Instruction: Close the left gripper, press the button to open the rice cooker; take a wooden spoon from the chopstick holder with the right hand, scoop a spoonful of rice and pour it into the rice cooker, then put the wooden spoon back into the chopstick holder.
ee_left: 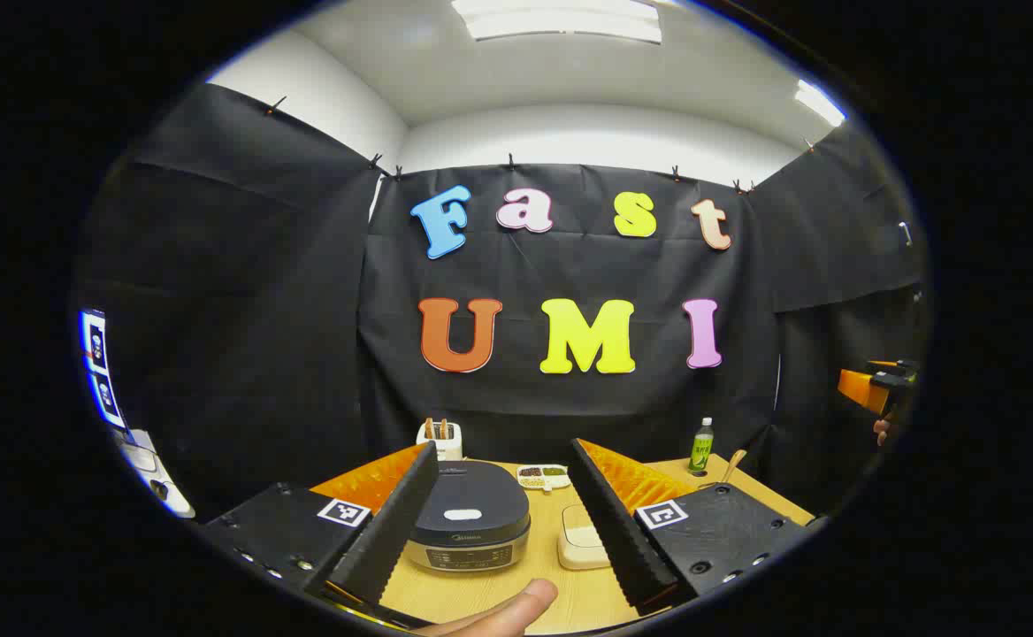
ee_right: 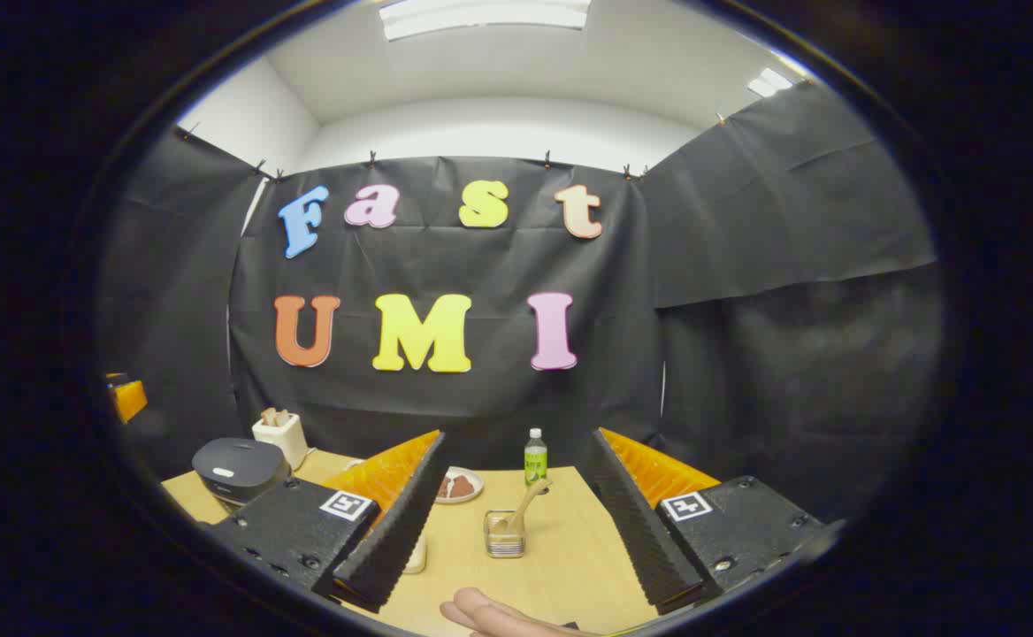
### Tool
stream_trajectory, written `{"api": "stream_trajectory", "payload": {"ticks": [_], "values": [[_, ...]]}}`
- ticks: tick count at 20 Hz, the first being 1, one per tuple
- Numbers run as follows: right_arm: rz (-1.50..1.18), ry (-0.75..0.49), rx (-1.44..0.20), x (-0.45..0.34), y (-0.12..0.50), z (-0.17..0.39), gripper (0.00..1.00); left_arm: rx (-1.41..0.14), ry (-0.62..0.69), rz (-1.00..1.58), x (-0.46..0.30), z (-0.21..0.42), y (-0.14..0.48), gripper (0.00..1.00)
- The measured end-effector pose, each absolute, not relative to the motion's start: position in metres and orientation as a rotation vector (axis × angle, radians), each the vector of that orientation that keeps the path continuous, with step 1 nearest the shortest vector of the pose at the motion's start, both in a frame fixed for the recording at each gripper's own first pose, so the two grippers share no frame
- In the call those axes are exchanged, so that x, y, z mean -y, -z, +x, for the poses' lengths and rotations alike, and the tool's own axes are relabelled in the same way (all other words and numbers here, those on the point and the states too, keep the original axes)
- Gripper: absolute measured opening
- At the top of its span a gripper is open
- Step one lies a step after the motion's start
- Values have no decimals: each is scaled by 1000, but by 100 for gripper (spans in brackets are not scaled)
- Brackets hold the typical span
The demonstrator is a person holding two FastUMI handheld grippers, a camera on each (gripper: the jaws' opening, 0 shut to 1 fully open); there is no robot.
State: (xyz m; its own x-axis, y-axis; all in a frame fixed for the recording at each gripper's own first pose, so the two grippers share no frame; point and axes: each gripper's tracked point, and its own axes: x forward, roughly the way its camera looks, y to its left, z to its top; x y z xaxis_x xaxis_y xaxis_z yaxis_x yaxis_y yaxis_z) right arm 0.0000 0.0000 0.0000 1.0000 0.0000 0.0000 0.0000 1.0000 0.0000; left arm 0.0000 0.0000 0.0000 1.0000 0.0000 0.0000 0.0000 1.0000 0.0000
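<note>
A dark rice cooker [ee_left: 468,522] with a white button [ee_left: 462,514] on its shut lid sits on the wooden table, straight ahead between the fingers of my left gripper [ee_left: 503,447], which is open and empty. In the right gripper view the cooker [ee_right: 238,469] lies far left. A wooden spoon [ee_right: 530,500] leans in a small metal holder [ee_right: 505,535] ahead of my right gripper [ee_right: 516,435], which is open, empty and apart from it. The spoon's bowl [ee_left: 733,464] shows at the table's right side in the left gripper view.
A white box with brown sticks [ee_left: 439,438] stands behind the cooker. A plate of grains [ee_left: 543,476], a white square block [ee_left: 580,535] and a green bottle [ee_left: 701,445] share the table. A fingertip [ee_left: 516,610] shows at the bottom edge.
</note>
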Motion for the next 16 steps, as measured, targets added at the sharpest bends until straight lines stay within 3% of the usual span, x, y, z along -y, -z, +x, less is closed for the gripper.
{"api": "stream_trajectory", "payload": {"ticks": [16], "values": [[49,-5,-71,33,34,4,100,2,16,-5,20,5,10,94]]}}
